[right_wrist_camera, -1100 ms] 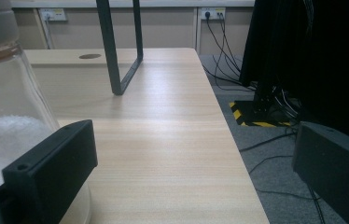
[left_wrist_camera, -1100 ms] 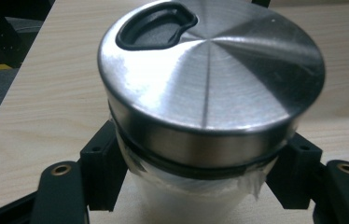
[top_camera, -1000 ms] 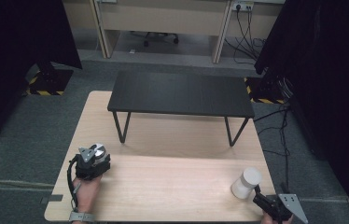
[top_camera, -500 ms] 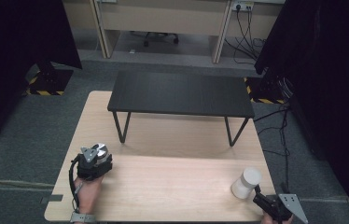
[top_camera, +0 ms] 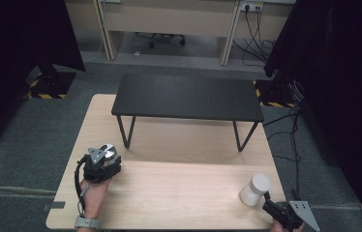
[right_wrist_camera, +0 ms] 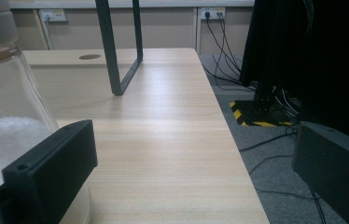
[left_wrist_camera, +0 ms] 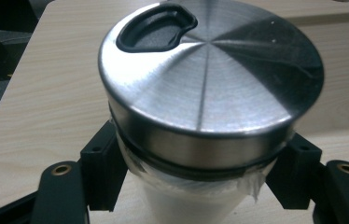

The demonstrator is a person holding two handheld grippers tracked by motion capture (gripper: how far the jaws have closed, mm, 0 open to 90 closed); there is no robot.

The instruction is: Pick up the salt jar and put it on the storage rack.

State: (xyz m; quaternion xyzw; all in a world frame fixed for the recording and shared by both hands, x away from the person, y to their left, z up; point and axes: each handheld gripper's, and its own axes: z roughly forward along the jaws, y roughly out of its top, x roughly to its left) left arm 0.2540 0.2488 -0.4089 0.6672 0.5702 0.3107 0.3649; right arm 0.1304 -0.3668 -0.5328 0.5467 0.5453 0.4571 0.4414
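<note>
Left gripper view: left gripper [left_wrist_camera: 196,186] jaws clamp the steel-lidded cup [left_wrist_camera: 210,88] under its lid, at the desk's [top_camera: 179,193] eight o'clock; it may slip if tilted. Right gripper [right_wrist_camera: 182,177] jaws gape beside the white jar [top_camera: 255,189].

High view looks down over the table [top_camera: 179,193]; gripper views sit close, probably sharing its wood.

small bench [top_camera: 187,97] at the back of the table [top_camera: 179,193], cup with lid [top_camera: 107,153] front left, jar [top_camera: 255,189] front right
</note>
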